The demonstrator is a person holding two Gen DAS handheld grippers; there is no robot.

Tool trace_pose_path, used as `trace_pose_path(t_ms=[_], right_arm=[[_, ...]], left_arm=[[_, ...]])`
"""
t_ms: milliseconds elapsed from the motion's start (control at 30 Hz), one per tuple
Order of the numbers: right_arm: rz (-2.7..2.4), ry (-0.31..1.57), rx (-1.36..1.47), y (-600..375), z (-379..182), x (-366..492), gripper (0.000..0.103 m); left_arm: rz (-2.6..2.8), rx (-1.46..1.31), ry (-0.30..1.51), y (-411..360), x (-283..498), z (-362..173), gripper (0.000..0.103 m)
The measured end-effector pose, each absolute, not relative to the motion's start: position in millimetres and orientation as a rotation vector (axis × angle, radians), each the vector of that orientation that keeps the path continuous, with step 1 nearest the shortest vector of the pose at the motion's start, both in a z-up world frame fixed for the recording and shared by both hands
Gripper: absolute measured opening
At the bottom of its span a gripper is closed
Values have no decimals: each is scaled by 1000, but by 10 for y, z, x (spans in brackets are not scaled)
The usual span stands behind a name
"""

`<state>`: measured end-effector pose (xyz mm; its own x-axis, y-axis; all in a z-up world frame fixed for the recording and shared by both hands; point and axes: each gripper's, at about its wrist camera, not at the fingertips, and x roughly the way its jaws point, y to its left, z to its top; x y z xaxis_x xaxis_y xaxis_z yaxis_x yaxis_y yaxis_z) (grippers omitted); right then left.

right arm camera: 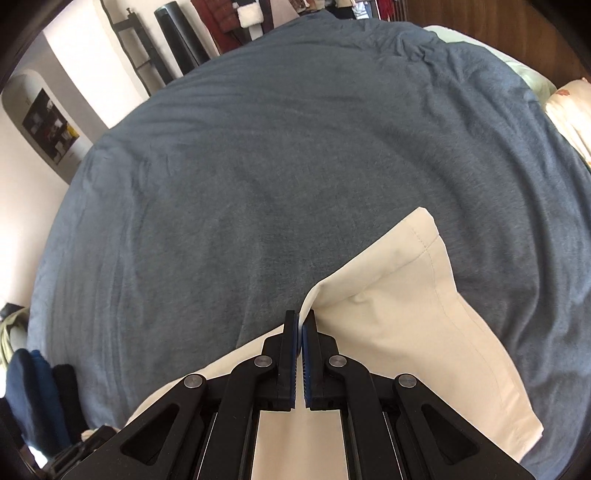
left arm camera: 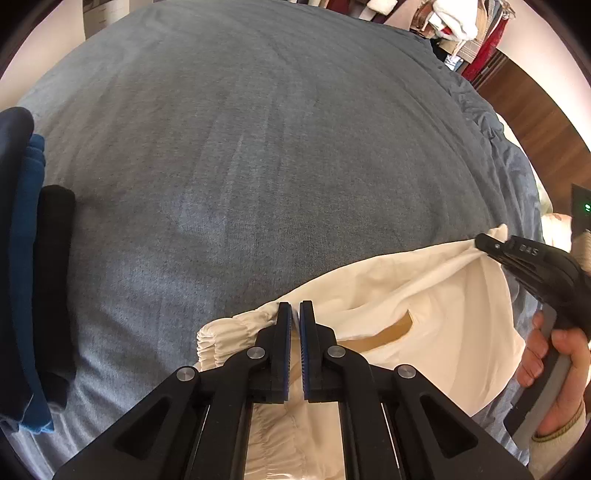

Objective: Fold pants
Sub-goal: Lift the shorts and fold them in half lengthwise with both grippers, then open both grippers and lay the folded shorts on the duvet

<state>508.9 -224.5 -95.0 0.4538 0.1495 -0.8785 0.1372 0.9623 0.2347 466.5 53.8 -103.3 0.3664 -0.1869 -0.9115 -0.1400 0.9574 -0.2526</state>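
Cream pants (left arm camera: 424, 295) lie spread on a blue-grey bed cover (left arm camera: 258, 147). In the left wrist view my left gripper (left arm camera: 295, 308) sits over the gathered elastic waistband (left arm camera: 218, 339). Its jaws stand a narrow slit apart, with the cloth bunched against the left fingertip and lying beneath. Further right, my right gripper (left arm camera: 482, 242) pinches an edge of the pants, held by a person's hand (left arm camera: 561, 354). In the right wrist view the right gripper (right arm camera: 300, 317) is shut on a raised fold of the pants (right arm camera: 388, 314), and a hemmed leg end (right arm camera: 424, 236) points away over the bed cover (right arm camera: 258, 147).
A stack of folded dark navy, blue and black clothes (left arm camera: 26, 258) sits at the bed's left edge, seen too in the right wrist view as the folded stack (right arm camera: 33, 387). Hanging clothes (left arm camera: 461, 22) and a wooden headboard (left arm camera: 517, 92) lie beyond. A pillow (right arm camera: 569, 110) rests far right.
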Motion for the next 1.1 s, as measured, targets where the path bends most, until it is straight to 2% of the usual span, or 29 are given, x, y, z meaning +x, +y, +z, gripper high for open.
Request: trace_pose_path(t_ms=[100,133,167,200,333,500,567,600,633,867,933,1100], right_arm=[[-12,1117,293,-2226,-1066,5168,3],[-18,1117,290,-2224,-1089,5187,3],[-24,1120,284,-2220,-1116,5206,3],[-39,1123,279,-2223,-1142,5226,3],[-85,1126,281,-2264,-1210,5268,3],[-96,1128,229,-2208,-1240,5257,6],[-108,1121,206,-2173,-1203,5231,27],[-113,1115,201,-2157,-1162,5191,44],[-116,1099,203,-2158,-1111,5147,46],[-74,961,105,-2081,-667,4604,48],[-57,932,98,-2117,-568,4429,53],[-29,901,89,-2258,-357,3942,53]], left_arm=[[-43,-246,1194,480,4647,-1024,15],[-40,-224,1189,466,4639,-1006,30],[-20,-170,1167,440,4603,-963,51],[1,-129,1146,428,4568,-933,57],[8,23,1106,389,4434,-893,60],[6,-38,1177,500,4376,-1056,60],[20,-82,1193,545,4334,-1093,60],[24,-111,1200,568,4298,-1107,60],[29,-132,1204,592,4259,-1109,60],[49,-180,1209,648,3993,-1126,60],[44,-159,1177,625,3961,-1039,59],[-9,-55,1031,374,3745,-592,60]])
